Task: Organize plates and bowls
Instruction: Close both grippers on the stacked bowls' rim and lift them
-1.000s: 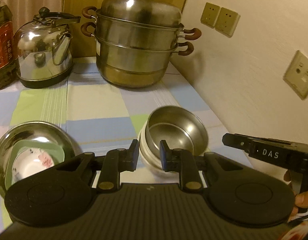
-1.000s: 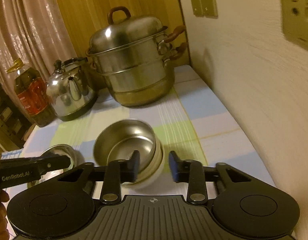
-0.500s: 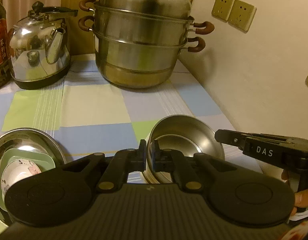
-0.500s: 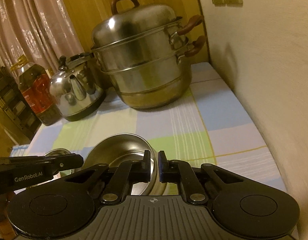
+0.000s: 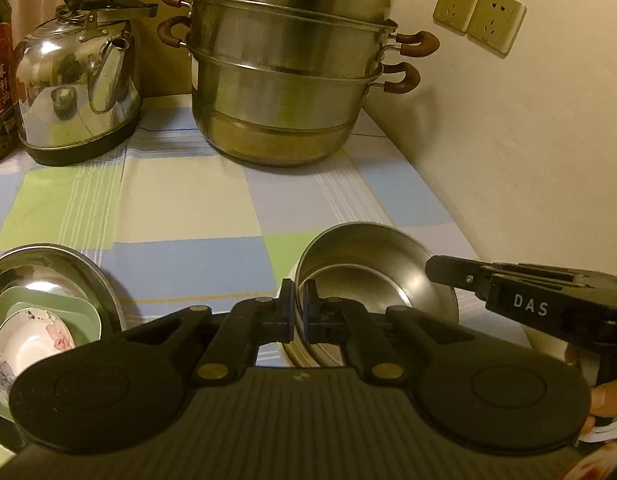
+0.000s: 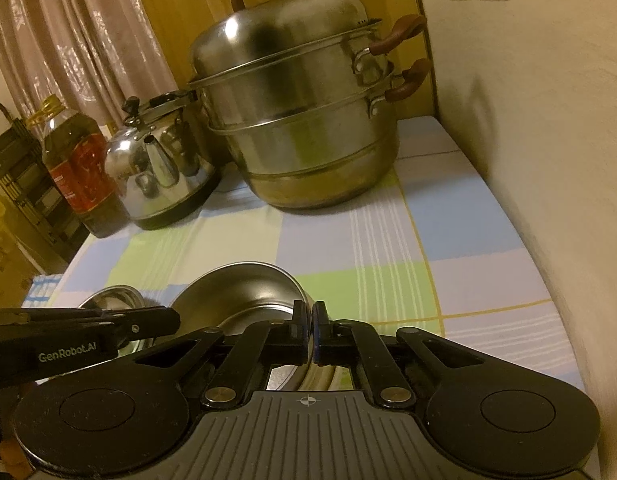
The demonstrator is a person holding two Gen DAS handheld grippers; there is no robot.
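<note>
A steel bowl [image 5: 372,268] sits nested in a white bowl [image 5: 289,350] near the table's right front. My left gripper [image 5: 299,304] is shut on the left rim of this stack. My right gripper [image 6: 311,322] is shut on the right rim of the same steel bowl [image 6: 244,288]. At the left, a large steel basin [image 5: 68,268] holds a green square dish [image 5: 60,304] with a small floral white bowl [image 5: 28,336] inside it. The basin also shows in the right wrist view [image 6: 112,298].
A tall steel steamer pot [image 5: 292,80] and a steel kettle [image 5: 76,76] stand at the back of the checked tablecloth [image 5: 180,208]. An oil bottle [image 6: 80,168] stands at the far left. The wall [image 5: 528,140] runs close along the right side.
Both grippers have closed from open onto the rims of the steel-and-white bowl stack. The views have shifted closer and the stack sits slightly tilted now.
</note>
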